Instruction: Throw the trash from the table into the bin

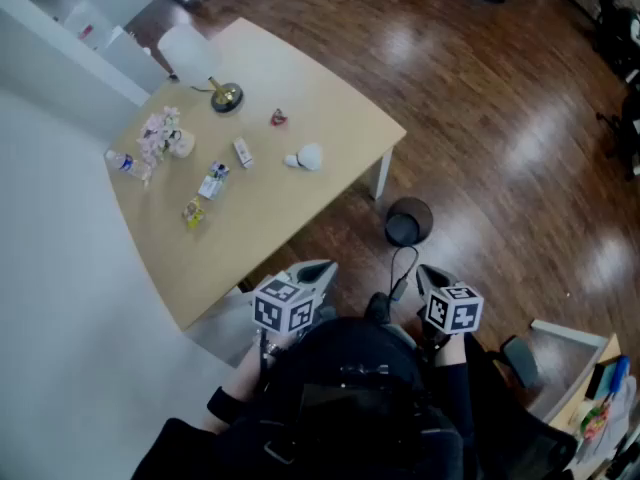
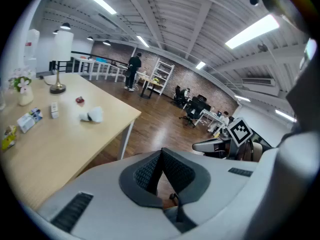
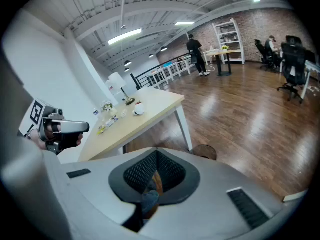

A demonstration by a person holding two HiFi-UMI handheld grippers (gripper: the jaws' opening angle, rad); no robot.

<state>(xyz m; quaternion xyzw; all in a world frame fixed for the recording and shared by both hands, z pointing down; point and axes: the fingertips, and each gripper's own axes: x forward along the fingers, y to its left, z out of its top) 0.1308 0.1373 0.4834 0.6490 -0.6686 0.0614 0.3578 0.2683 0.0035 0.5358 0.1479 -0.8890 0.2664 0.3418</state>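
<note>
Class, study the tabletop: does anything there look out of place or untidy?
Yes. Litter lies scattered on the table: a crumpled white wad, a red scrap, a yellow wrapper and a small plastic bottle.

One table, one black bin, one lamp, one flower vase, one bottle, five litter pieces

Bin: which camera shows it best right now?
Head view: the whole bin shows from above, on the floor near the table's corner leg. The right gripper view shows only its upper part; the left gripper view doesn't show it.
</note>
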